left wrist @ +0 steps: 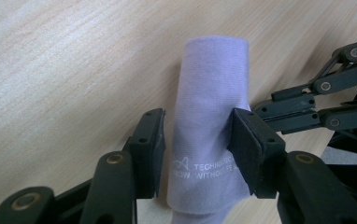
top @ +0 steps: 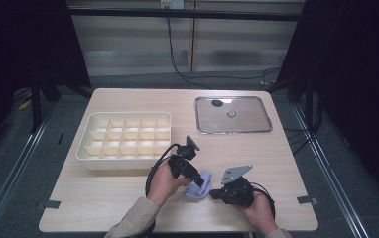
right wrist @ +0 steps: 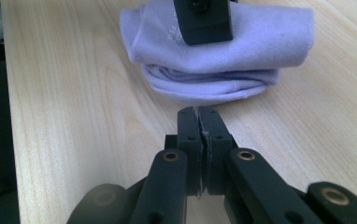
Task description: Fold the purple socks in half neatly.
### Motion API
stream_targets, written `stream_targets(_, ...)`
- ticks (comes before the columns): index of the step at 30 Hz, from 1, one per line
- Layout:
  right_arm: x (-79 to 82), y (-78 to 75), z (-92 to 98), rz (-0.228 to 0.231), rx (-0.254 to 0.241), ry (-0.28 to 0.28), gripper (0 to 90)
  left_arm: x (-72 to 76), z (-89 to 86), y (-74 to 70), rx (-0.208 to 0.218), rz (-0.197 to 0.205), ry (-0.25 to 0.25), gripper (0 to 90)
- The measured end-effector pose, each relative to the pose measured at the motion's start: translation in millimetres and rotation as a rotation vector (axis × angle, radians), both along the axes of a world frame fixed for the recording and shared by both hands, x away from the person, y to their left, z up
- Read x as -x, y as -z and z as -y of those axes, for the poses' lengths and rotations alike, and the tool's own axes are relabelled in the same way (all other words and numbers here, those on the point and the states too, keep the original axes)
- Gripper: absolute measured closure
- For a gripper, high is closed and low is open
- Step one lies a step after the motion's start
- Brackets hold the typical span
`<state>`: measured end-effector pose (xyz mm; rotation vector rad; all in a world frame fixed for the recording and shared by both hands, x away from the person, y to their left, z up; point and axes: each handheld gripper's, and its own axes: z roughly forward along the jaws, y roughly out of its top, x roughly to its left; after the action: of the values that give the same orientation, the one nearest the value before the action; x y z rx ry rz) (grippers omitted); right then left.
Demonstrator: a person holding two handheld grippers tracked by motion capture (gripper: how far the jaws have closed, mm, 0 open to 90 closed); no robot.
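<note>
The folded lilac cloth (top: 199, 185) lies on the pale wooden tabletop (top: 277, 153), near its front edge. It looks soft and light; its thick fold is the best hold. The left gripper (left wrist: 199, 140) pinches this fold; the right gripper (right wrist: 198, 122) is clenched empty, just beside. The printed text is partly hidden, perhaps a logo.
</note>
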<state>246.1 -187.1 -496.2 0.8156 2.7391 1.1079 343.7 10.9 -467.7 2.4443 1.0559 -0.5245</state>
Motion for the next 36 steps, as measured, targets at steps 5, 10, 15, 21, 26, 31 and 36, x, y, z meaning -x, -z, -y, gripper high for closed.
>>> stream_targets(5, 0.1, -0.1, -0.7, -0.003, 0.000, 0.004, 88.0, 1.6, 2.1, 1.2, 0.002, -0.007, -0.014, 53.4)
stream_targets(10, 0.0, -0.2, -1.1, 0.000, 0.003, 0.001, 88.0, 2.2, 2.4, 3.2, 0.004, -0.008, -0.010, 52.1)
stream_targets(15, 0.1, 0.1, -1.5, -0.001, -0.001, 0.004, 88.1, 2.4, 2.8, 4.3, 0.007, -0.014, -0.015, 52.0)
stream_targets(21, -0.3, 0.3, -1.7, -0.003, -0.005, 0.006, 88.2, 4.2, 3.6, 6.3, 0.017, -0.028, -0.018, 52.9)
stream_targets(26, -0.3, 0.5, -2.0, 0.000, -0.005, 0.003, 88.2, 5.2, 4.7, 8.0, 0.023, -0.043, -0.015, 54.1)
stream_targets(31, -0.1, 0.4, -2.5, 0.000, -0.006, 0.009, 88.2, 6.4, 6.2, 7.6, 0.028, -0.050, -0.012, 57.2)
stream_targets(36, -0.3, 0.7, -2.4, -0.001, -0.009, 0.007, 88.3, 6.8, 6.8, 7.3, 0.023, -0.049, 0.007, 58.6)
